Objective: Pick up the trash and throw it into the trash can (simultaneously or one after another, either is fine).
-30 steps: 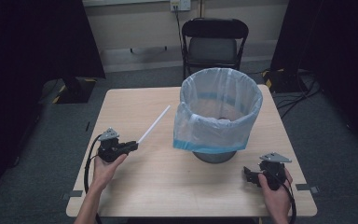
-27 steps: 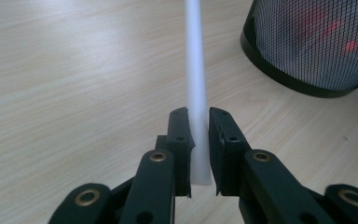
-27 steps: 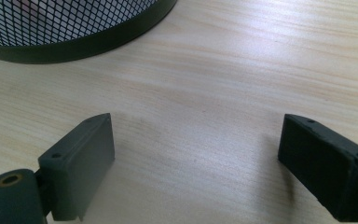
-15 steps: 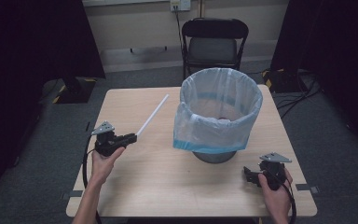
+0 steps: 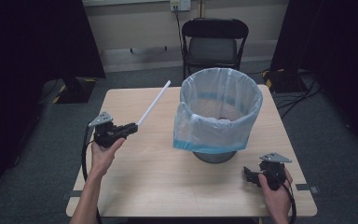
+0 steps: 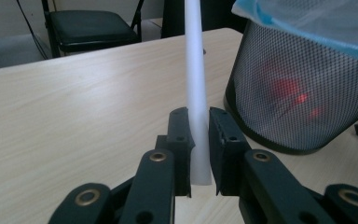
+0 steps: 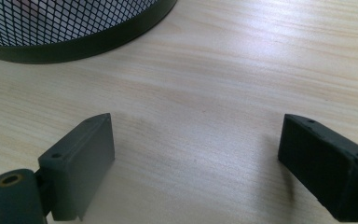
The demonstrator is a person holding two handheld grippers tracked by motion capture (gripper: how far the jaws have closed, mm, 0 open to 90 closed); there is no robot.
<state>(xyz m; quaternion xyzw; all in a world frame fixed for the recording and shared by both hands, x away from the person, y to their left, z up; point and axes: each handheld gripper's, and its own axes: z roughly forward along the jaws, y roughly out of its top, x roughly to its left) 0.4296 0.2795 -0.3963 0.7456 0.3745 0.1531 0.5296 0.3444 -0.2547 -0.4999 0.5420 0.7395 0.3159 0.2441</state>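
One change: the left gripper [image 5: 131,127] has come up off the table [image 5: 135,182] compared with a second ago, and the white tube [image 5: 153,103] has risen with it
left gripper state: clenched on the near end of the white tube; in the left gripper view the pads sit flat on both sides of the tube [image 6: 198,107], no gap
tube pose: slanted, far tip up and away toward the back left of the table, free of the tabletop along its whole length as far as the high view tells
tube vs bin: tip is beside the bin's left rim, apart from it, not over the opening
bin: black mesh wastebasket [image 5: 215,156] with a pale blue liner bag [image 5: 214,123] folded over the rim, mid-table; something reddish shows through the mesh [image 6: 289,93], can't tell what
right gripper [image 5: 251,173]: released, jaws wide apart, nothing between them, low at the near right of the table just beside the bin's base [image 7: 74,46]; hasn't shifted
meaning: pick looks done, grip looks secure; my read is the tube is on its way to the bin
next: swing right and raise enough to clear the liner rim, then drop
risk: long tube, held at one end, tip could snag the liner
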